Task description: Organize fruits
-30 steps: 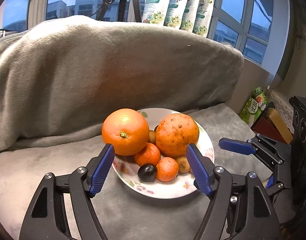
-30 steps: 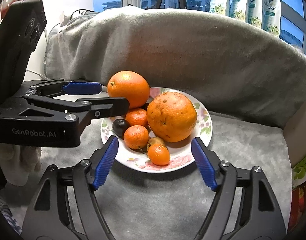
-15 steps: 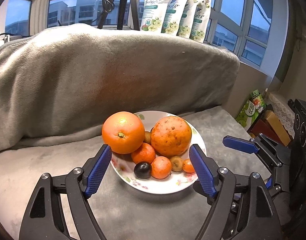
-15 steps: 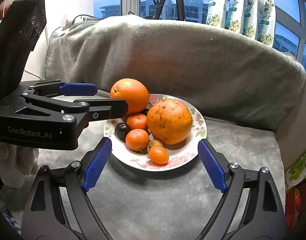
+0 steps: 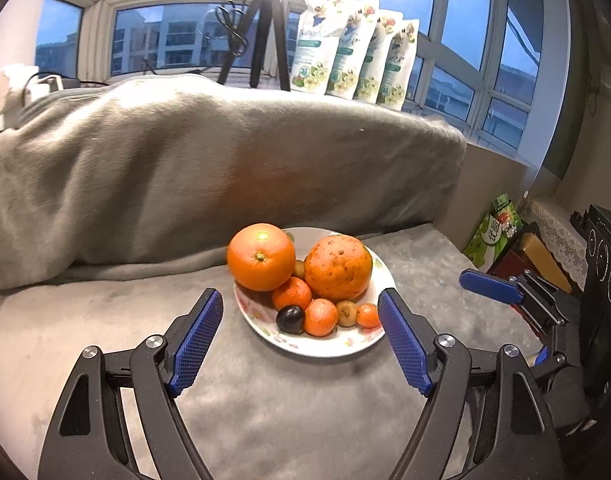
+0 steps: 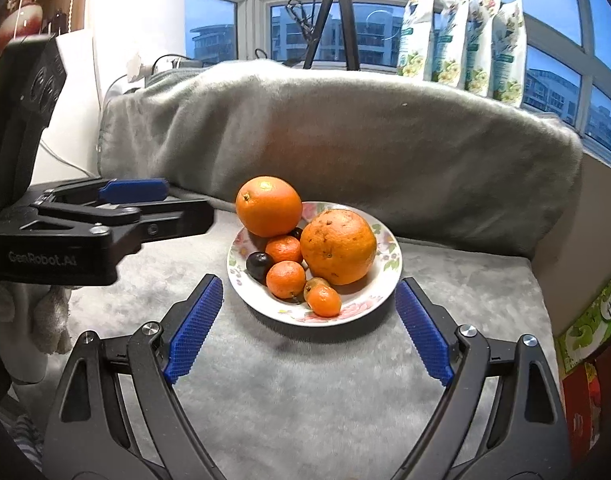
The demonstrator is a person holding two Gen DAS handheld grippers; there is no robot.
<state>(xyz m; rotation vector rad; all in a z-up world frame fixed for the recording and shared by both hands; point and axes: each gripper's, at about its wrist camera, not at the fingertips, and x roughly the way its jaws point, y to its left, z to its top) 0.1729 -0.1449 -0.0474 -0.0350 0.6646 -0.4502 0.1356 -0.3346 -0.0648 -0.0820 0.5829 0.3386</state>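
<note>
Both hand-held grippers, left [image 5: 299, 332] and right [image 6: 309, 320], backed off with jaws just opened wide, empty. Fruit plate [image 6: 369, 304] sits ahead; withdraw straight, avoid nudging its rim.

Plate [image 6: 389, 276]: on the blanket [image 6: 305, 380], before the draped backrest [image 6: 345, 140].
Fruit [image 6: 337, 246]: piled in the plate.
Pouches [image 6: 461, 28]: behind, on the sill.

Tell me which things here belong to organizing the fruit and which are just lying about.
Part of the job:
- floral plate
- smooth orange
- rough-skinned orange
- small mandarins
- dark plum
- left hand-held gripper, open
- right hand-held gripper, open

Just lying about:
- grey blanket
- tripod
- refill pouches
- green carton
</note>
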